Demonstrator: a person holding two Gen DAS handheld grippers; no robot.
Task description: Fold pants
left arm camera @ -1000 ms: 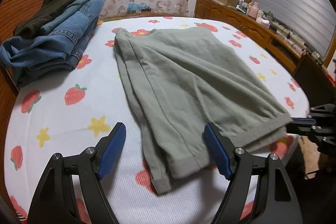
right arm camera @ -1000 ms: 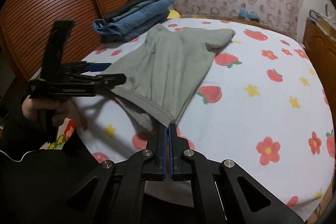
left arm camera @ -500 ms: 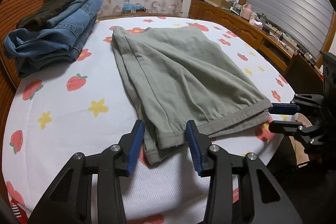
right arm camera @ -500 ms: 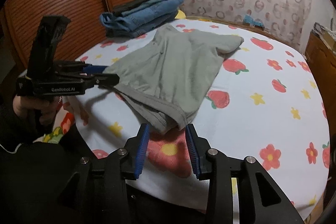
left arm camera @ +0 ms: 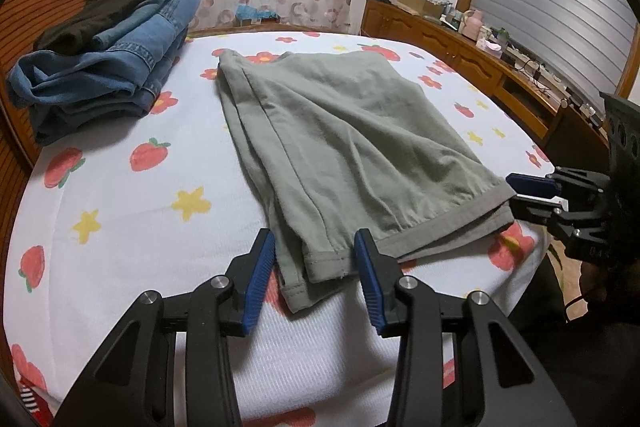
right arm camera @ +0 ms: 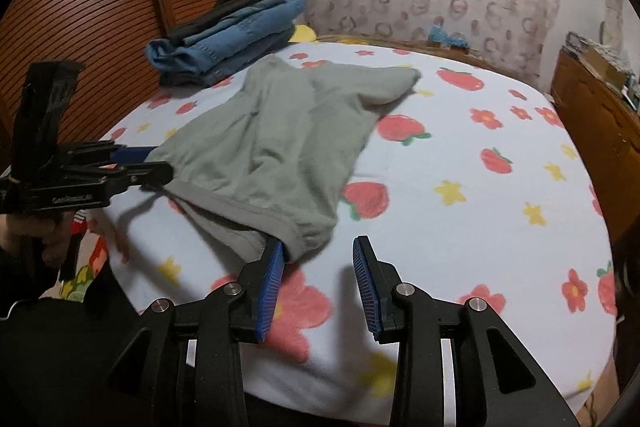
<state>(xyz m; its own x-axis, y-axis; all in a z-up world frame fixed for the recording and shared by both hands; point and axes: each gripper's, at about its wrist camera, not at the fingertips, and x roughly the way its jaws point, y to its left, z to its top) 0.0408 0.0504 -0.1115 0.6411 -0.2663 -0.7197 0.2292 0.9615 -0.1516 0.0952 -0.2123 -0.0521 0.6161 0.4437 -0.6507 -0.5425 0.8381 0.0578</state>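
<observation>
Both tongs have just changed their spread around the grey-green pants. The right gripper, clamped tight a second ago at the hem corner, has sprung apart, and that corner now lies loose on the strawberry-print bedsheet. The left gripper, wide apart a second ago, has narrowed to a partial gap around the other hem corner; its blue pads flank the cloth without visibly pressing it. This suggests one fold is laid down and released, and the next grip is being prepared.

The pants lie flat in the middle of the bed, hems toward the person. The left corner sits between the left jaws; the right corner lies just beside the right gripper's left pad. A stack of folded jeans sits well apart at the far left.
</observation>
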